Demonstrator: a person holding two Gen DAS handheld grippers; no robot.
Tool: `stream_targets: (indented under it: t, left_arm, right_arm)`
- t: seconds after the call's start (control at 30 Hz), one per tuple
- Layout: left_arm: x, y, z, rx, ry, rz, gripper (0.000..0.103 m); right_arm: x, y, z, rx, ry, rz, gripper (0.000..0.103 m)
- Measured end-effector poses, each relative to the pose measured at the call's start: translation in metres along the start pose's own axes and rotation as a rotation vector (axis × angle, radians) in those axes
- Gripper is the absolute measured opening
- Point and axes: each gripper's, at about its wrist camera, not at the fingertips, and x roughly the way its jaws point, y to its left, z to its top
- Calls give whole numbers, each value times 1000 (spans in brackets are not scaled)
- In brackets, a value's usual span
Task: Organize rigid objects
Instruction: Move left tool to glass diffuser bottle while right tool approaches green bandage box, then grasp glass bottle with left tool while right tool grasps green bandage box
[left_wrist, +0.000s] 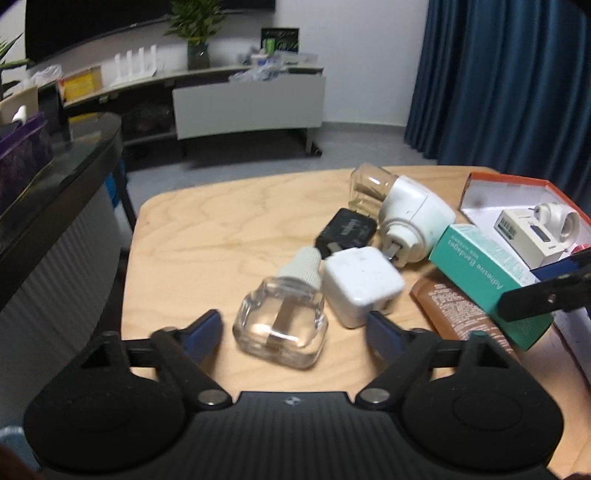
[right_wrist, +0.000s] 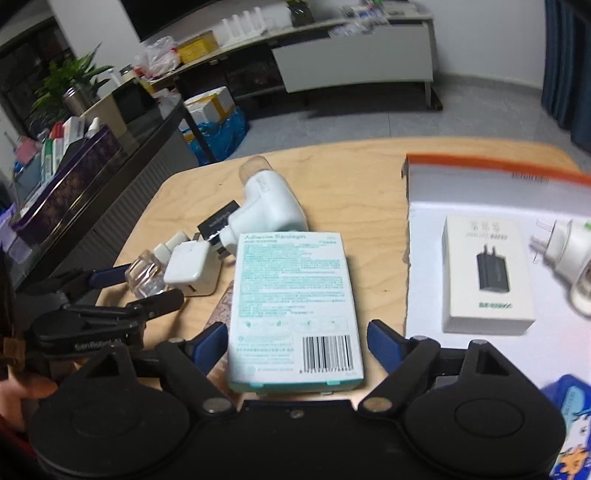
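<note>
My left gripper (left_wrist: 293, 325) is open, its blue-padded fingers on either side of a clear refill bottle (left_wrist: 282, 325) with a ribbed white cap. Beside it lie a white charger cube (left_wrist: 362, 286), a black adapter (left_wrist: 345, 230) and a white plug-in vaporizer (left_wrist: 406, 214). My right gripper (right_wrist: 295, 338) is open around a teal adhesive bandages box (right_wrist: 295, 306), which also shows in the left wrist view (left_wrist: 487, 277). An orange-rimmed white box lid (right_wrist: 491, 177) holds a white charger box (right_wrist: 487, 273) and another vaporizer (right_wrist: 569, 254).
A brown packet (left_wrist: 458, 314) lies under the bandages box. The wooden table (left_wrist: 221, 221) ends at a rounded far edge. A dark glass-topped counter (left_wrist: 55, 177) stands left. A blue printed pack (right_wrist: 569, 424) lies at the right. Blue curtains hang behind.
</note>
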Motion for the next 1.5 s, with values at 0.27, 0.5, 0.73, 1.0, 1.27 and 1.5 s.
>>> stream_targets:
  t: [0.27,0.5,0.73,1.0,1.27,1.5]
  left_arm:
    - [-4,-1,-3,-14,-24,-32,51]
    - [-25,-14,2,-43,-25,50,51]
    - [-62,-43,0,-64,-46,114,51]
    - [-91,-81,-4,-86,-65,112,49]
    - [-120,-125,10,-80,-125,70,50]
    - [-128,-186,26,-73,-150,23,50]
  right_arm:
    - [-7,4,-1,-46,-64,-6,84]
    - [-23,10,-8,-88,-125,-26,84]
    - [-61,0,-16,-71,-194,-46,84]
    - [-113,-21,-35,-49,-266,-88,84]
    - [-166,-49,-64,-11,-341,-137,84]
    - [-207,-88,-87,41,-378,-203,84]
